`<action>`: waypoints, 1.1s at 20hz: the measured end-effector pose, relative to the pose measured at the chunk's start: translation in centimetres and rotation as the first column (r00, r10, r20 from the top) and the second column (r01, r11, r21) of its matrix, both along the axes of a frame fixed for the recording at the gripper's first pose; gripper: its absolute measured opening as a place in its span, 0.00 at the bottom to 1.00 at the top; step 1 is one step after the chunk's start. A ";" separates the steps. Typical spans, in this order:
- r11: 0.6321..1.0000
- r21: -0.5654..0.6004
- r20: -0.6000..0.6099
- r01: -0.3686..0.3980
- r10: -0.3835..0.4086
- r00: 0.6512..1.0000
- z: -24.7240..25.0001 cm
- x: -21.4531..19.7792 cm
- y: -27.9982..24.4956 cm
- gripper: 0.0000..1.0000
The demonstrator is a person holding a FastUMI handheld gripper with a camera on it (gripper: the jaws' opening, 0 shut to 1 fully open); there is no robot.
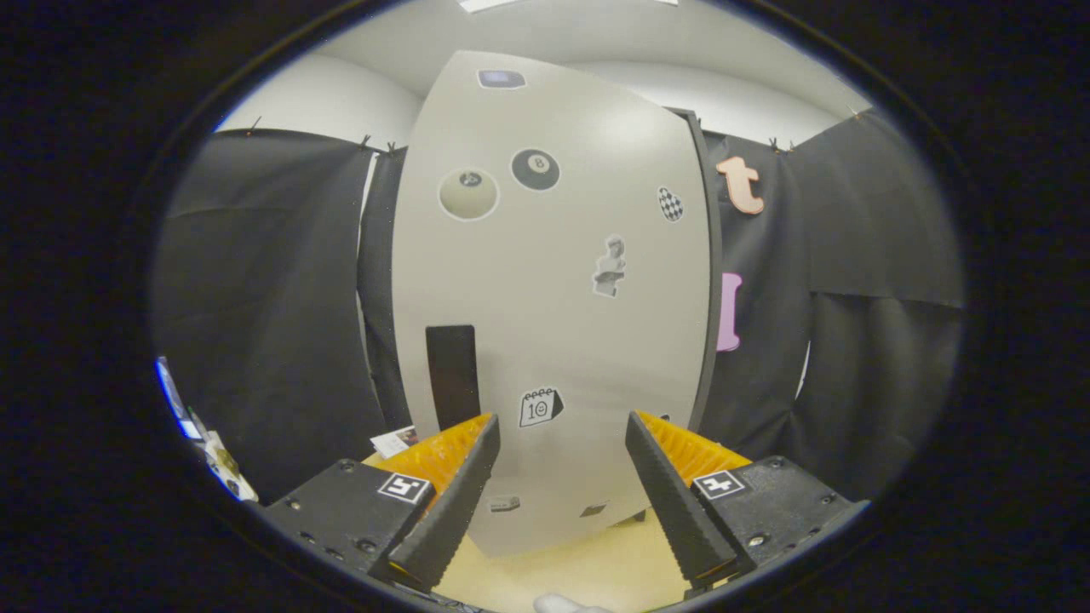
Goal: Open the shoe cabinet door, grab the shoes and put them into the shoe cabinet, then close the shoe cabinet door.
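Shoe cabinet door [553,281] right ahead, and the gripper [562,485] faces it with its fingers spread wide apart, nothing between them. Just beyond the fingers stands the pale door panel, closed as far as I can tell, dotted with stickers. Slightly off toward one finger sits the dark upright handle slot [450,375], near the panel's edge. Pale yellow floor [562,570] runs under the fingers up to the cabinet's foot. A small white thing at the very bottom, too little to name. No shoes to be made out, and the inside is hidden. So a shut door fits two stages: shoes yet to go in, or shoes already stowed. I can't settle which from this.
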State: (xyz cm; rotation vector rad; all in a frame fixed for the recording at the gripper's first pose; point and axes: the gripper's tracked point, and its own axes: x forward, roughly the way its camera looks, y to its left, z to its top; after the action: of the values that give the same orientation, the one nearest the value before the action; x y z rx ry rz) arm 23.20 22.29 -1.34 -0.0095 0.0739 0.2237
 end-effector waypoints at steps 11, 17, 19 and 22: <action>0.997 0.029 -0.017 0.074 -0.074 0.997 0.3 -4.2 -2.2 0.97; 0.995 0.040 0.000 0.093 -0.093 0.996 1.1 -8.6 -4.0 0.97; 0.994 0.025 0.004 0.106 -0.106 0.994 0.7 -10.1 -4.9 0.97; 0.994 0.023 -0.003 0.110 -0.110 0.994 -0.2 -12.1 -5.2 0.97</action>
State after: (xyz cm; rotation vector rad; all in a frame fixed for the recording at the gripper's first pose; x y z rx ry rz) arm 11.07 17.13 -1.52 0.0175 0.0734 0.1140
